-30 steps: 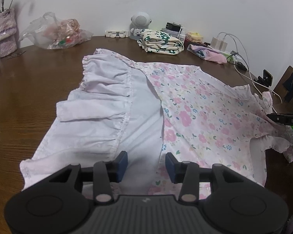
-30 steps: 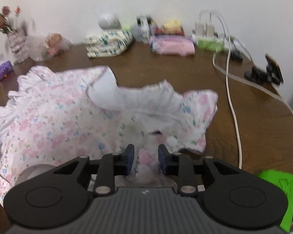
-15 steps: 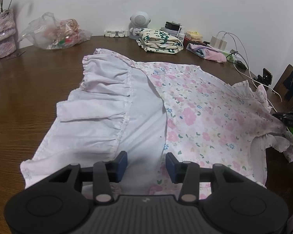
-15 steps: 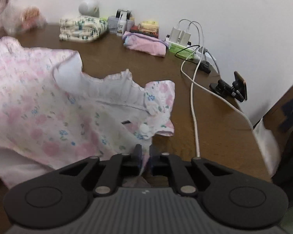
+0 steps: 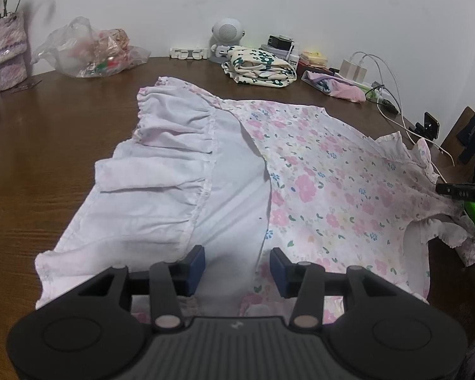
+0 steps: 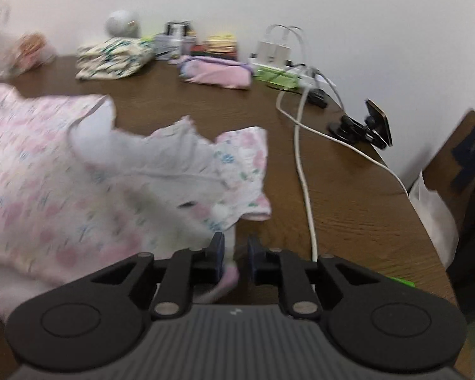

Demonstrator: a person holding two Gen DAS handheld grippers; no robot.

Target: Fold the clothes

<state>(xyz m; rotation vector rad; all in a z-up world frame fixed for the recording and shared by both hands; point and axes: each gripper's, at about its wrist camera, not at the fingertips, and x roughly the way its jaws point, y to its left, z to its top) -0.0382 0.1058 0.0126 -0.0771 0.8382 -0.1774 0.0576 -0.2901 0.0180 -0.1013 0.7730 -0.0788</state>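
A pink floral dress (image 5: pixel 316 183) with a pale ruffled lining (image 5: pixel 161 171) folded over its left half lies spread on the brown table (image 5: pixel 47 145). My left gripper (image 5: pixel 237 267) is open just above the dress's near hem. My right gripper (image 6: pixel 235 255) has its jaws a little apart, with the dress's shoulder edge (image 6: pixel 228 280) lying between them. Its tip shows in the left wrist view (image 5: pixel 459 189) at the dress's right shoulder. The ruffled sleeve (image 6: pixel 237 171) lies ahead of the right gripper.
Folded floral clothes (image 5: pixel 259 71) and a pink folded item (image 5: pixel 338 87) sit at the back. A plastic bag (image 5: pixel 91 52), a round speaker (image 5: pixel 226 36), chargers with white cables (image 6: pixel 304 171) and a phone clip (image 6: pixel 367 126) stand along the back and right edge.
My right gripper was shut on the dress's shoulder and pulled it rightward; its jaws have now parted a little. The left gripper has stayed put.
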